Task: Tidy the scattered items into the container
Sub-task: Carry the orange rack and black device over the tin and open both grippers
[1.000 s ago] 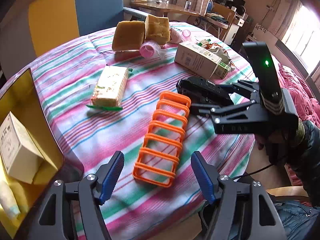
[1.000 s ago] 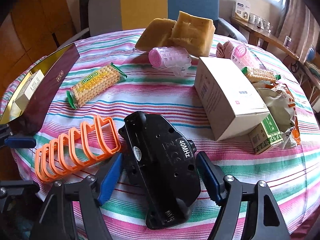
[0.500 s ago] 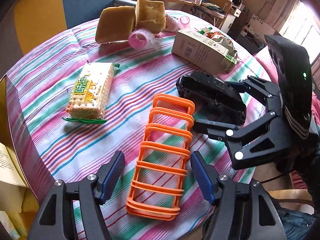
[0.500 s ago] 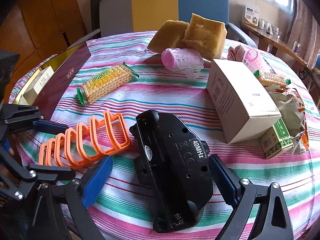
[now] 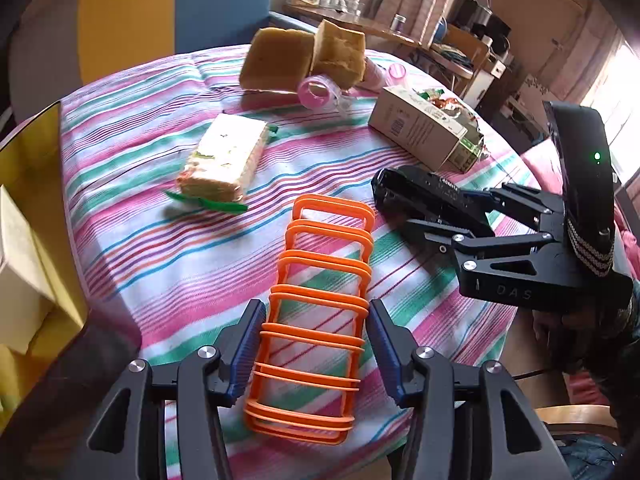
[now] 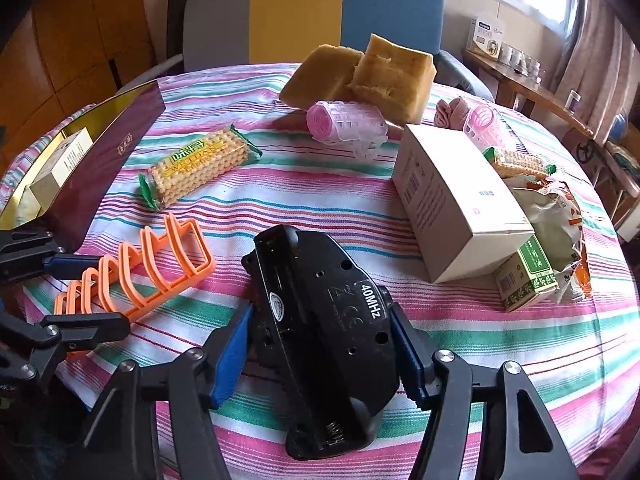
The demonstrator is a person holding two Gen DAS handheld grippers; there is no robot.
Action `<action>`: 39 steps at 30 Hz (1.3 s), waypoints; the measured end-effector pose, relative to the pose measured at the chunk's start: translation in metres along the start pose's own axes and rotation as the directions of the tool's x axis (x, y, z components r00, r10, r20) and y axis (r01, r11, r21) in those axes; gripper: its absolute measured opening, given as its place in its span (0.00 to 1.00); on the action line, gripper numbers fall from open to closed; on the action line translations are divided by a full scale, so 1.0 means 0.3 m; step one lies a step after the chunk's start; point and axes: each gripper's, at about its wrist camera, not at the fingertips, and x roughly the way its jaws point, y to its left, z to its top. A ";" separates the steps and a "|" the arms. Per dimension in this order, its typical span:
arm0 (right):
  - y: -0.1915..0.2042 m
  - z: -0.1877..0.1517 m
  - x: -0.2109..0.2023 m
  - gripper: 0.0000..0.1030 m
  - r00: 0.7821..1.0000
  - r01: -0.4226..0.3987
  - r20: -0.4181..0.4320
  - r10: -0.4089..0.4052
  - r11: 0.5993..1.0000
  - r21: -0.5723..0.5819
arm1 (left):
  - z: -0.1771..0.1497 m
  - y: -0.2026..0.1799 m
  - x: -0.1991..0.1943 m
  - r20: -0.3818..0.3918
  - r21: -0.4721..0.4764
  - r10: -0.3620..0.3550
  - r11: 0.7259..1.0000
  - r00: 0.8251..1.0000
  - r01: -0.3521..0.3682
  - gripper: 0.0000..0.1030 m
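Observation:
An orange plastic rack [image 5: 320,280] lies on the striped tablecloth. My left gripper [image 5: 316,348] straddles its near end, its jaws closing, and the blue pads [image 5: 248,344] touch both long sides. A black battery-powered device [image 6: 320,320] lies back-up next to the rack. My right gripper [image 6: 320,348] is closing on it, pads against its flanks. The container, a maroon box with a gold inside [image 6: 100,160], stands at the table's left edge and holds a cream carton [image 5: 20,264].
A cracker packet [image 6: 196,168], two yellow sponge blocks [image 6: 360,76], pink hair rollers [image 6: 348,124], a white carton [image 6: 452,200], snack bags [image 6: 552,220] and a green box [image 6: 528,276] lie scattered. A blue and yellow chair [image 6: 344,12] stands behind the table.
My left gripper slid forward over the rack's near end and its jaws narrowed onto it. My right gripper's jaws widened, then closed against the black device. Neither item has shifted.

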 end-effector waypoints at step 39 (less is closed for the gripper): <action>0.795 0.543 0.041 0.63 0.937 -0.332 0.049 0.347 0.923 -0.193 | 0.008 0.791 -0.453 0.179 -0.496 0.389 0.829 0.904 -0.258 0.51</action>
